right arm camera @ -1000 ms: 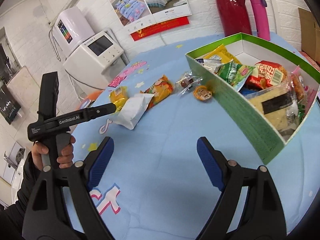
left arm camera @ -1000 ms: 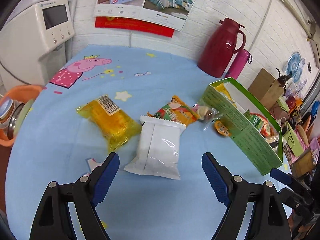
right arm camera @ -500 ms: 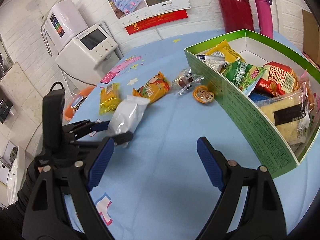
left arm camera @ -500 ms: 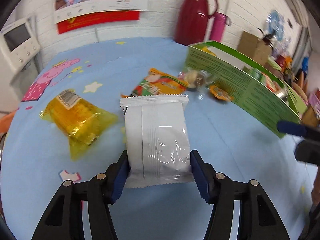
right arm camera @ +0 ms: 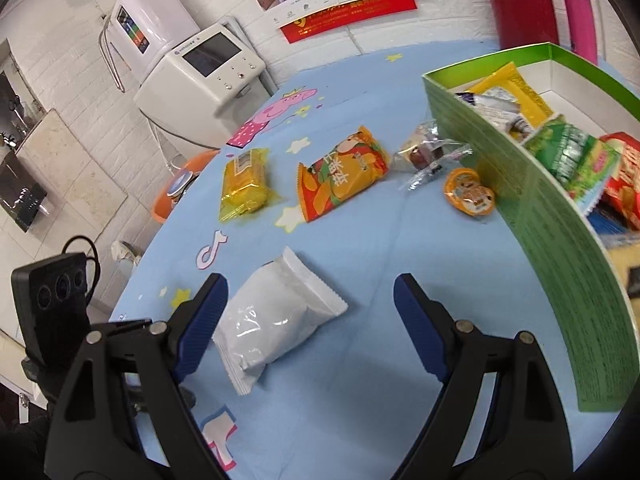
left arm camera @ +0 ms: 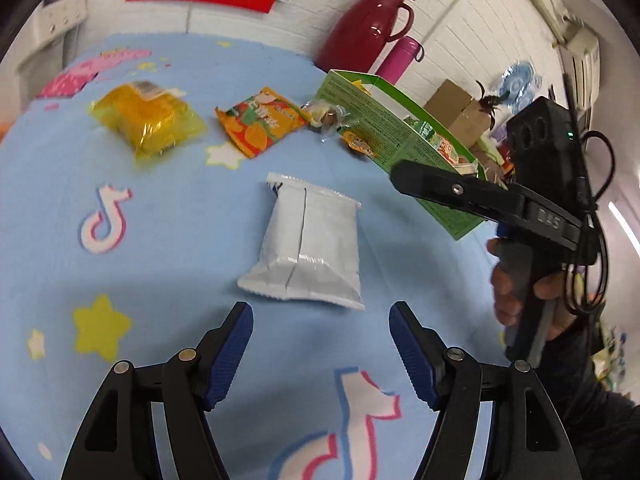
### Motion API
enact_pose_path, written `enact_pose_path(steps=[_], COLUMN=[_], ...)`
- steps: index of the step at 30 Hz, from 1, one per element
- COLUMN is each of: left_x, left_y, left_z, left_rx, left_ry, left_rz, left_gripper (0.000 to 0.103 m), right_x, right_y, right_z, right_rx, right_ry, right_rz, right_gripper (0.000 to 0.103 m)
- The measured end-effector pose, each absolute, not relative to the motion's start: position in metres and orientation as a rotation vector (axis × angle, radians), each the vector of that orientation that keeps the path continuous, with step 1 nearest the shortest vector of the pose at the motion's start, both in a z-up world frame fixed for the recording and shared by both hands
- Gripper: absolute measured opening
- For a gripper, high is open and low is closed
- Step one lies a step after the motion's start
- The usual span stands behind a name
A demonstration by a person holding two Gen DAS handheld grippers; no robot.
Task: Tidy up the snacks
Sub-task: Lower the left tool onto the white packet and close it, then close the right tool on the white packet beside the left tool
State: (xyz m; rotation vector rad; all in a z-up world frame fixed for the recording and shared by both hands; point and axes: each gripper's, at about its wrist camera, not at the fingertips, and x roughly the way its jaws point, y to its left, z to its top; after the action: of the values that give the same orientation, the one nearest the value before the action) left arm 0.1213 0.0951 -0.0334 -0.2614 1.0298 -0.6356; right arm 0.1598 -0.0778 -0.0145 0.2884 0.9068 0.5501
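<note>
Both tongs, left gripper (left arm camera: pixel 321 340) and right gripper (right arm camera: pixel 311 322), are spread wide and holding nothing. The white packet (right arm camera: pixel 276 318) lies flat on the blue cloth (left arm camera: pixel 160 220) just past them, probably parked for the right to grab, green box (right arm camera: pixel 560 248) further back

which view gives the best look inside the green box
The right wrist view: it looks down over the wall of the green cardboard box, showing its white interior and the packets in it. The left wrist view catches the box mostly from outside, far off, with the right claw's black finger crossing it and only slivers of contents.
</note>
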Motion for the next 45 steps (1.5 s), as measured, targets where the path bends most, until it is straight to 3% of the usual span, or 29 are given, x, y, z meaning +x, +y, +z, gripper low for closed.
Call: enact_pose_path(steps=[3, 7, 10, 15, 24, 25, 26, 28, 45], left_x=[0.11, 0.108, 0.12, 0.132, 0.138, 0.139, 0.142, 0.146, 0.179], left_y=[0.101, 0.103, 0.101, 0.101, 0.114, 0.112, 0.107, 0.102, 0.017], left_z=[-0.039, -0.045, -0.051, -0.052, -0.055, -0.055, -0.056, -0.058, 0.03], left_rx=[-0.401, -0.484, -0.513, -0.519, -0.555, -0.543, -0.522, -0.503, -0.352], left_ry=[1.037, 1.025, 1.035, 1.026, 1.026, 1.028, 1.042, 1.045, 0.907], left_rz=[-0.625, -0.604, -0.587, -0.58, -0.527, -0.53, -0.533, -0.525, -0.703], left_gripper=[0.072, 0.071, 0.068, 0.067, 0.065, 0.047, 0.035, 0.028, 0.027], right_x=[0.177, 0.175, 0.154, 0.121, 0.147, 0.145, 0.142, 0.135, 0.115], right_y=[-0.063, -0.055, -0.067, -0.077, -0.069, -0.067, -0.065, -0.066, -0.157], right_z=[-0.024, -0.041, -0.049, -0.049, -0.052, -0.054, -0.054, -0.052, 0.036], right_rx=[0.273, 0.286, 0.366, 0.383, 0.41, 0.415, 0.409, 0.396, 0.427], right_ry=[0.938, 1.015, 1.04, 1.03, 1.036, 1.029, 1.026, 1.012, 0.714], right_rz=[0.581, 0.616, 0.651, 0.664, 0.67, 0.678, 0.668, 0.649, 0.467], right_gripper=[0.083, 0.057, 0.048, 0.047, 0.048, 0.041, 0.038, 0.031, 0.029])
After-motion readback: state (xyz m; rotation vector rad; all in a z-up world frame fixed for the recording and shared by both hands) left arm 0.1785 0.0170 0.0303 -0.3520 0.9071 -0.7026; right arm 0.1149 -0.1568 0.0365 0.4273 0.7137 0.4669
